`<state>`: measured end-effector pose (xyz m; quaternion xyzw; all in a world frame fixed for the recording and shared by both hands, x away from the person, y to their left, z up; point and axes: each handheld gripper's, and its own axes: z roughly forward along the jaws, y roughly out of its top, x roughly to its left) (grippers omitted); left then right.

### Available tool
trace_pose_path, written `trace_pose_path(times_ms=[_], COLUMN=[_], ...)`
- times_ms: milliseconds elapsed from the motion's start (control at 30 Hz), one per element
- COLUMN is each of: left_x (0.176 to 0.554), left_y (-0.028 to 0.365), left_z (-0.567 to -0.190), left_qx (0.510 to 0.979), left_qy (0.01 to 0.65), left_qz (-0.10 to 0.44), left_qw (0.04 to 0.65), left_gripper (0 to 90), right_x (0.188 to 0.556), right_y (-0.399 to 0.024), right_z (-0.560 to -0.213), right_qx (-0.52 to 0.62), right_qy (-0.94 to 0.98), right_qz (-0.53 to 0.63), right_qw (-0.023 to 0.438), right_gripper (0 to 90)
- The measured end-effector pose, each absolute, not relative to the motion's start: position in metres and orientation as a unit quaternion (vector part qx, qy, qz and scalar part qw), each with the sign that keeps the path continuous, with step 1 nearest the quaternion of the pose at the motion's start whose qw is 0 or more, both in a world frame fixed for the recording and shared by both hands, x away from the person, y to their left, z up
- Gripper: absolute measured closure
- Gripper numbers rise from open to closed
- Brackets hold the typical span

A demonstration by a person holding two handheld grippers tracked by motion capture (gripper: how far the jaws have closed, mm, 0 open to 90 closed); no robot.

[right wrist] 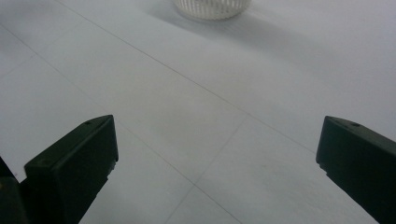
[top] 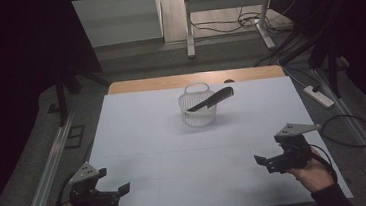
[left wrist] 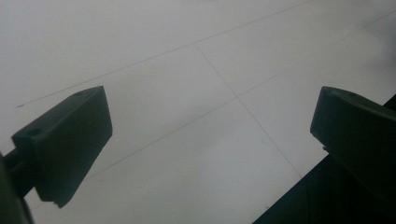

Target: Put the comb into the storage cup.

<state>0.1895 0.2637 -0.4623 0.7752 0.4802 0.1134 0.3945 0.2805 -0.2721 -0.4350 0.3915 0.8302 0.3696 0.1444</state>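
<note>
Your left gripper (top: 114,185) and right gripper (top: 265,162) are both hovering released near the table's front; black plastic comb (top: 212,100) is lying across the white mesh basket (top: 198,112).

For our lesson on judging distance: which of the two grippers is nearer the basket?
The right gripper. It sits farther up the table, closer to the basket that holds the comb; the left gripper is down at the near edge.

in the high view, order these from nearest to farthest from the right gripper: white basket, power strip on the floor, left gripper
From the right gripper:
1. power strip, on the floor off the table's right edge.
2. white basket, mid-table toward the far edge, a black comb across its rim; close to the strip's distance, hard to separate.
3. left gripper, near-left corner.
</note>
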Motion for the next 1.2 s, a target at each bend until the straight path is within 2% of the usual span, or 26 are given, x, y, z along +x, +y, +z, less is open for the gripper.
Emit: trace_pose_path(times_ms=[1200], left_x=[0.189], left_y=[0.266], left_z=[-0.462], left_qx=[0.769], left_qy=[0.484], left_qz=[0.114], left_qw=[0.402], left_gripper=[0.0], right_x=[0.248], right_y=[-0.31], right_z=[-0.439], right_qx=[0.437], right_qy=[0.812], right_qz=[0.353], right_qw=[0.16], right_gripper=[0.0])
